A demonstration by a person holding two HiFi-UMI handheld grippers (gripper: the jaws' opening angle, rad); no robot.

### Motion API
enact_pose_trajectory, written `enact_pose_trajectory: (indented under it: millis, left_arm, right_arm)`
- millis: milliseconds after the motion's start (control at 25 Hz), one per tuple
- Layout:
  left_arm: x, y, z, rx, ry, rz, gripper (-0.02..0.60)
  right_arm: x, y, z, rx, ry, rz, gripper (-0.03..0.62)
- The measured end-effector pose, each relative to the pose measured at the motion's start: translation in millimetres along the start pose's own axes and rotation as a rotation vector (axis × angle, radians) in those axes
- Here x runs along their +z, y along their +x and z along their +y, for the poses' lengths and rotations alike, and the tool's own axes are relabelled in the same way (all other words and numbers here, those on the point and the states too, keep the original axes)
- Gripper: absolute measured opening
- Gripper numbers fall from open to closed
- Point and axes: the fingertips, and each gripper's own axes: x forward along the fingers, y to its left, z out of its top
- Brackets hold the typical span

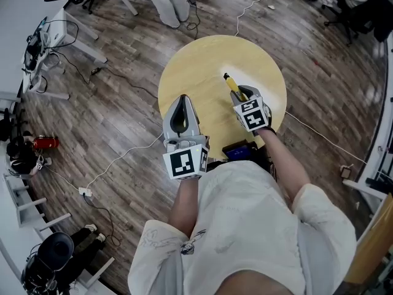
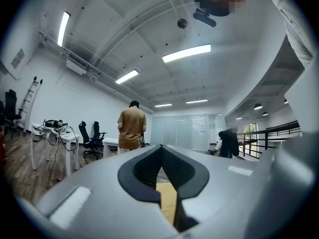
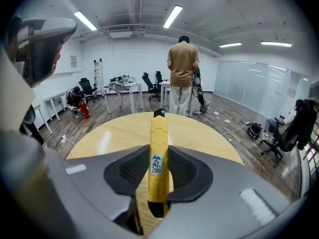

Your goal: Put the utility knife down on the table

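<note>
Over the table (image 3: 209, 138), right gripper (image 3: 158, 171) clamps the utility knife (image 3: 158, 133).

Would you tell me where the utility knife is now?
The utility knife is clamped in the right gripper, over the right half of the round table in the head view.

Yellow utility knife (image 3: 158, 133), black tip, small label on its body, pinched lengthwise in my right gripper (image 3: 158, 158), nose pointing away over the round table (image 3: 214, 133)
</note>
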Motion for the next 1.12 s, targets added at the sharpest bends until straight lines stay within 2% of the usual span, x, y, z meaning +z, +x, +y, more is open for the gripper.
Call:
enact_pose_trajectory:
  millis: [1120]
  left_arm:
    - [5,-3,-1,0.002,-0.002,-0.01,0.015]
  right_arm:
    - [-58,38,-3,-0.019,-0.045,0.202,0.12]
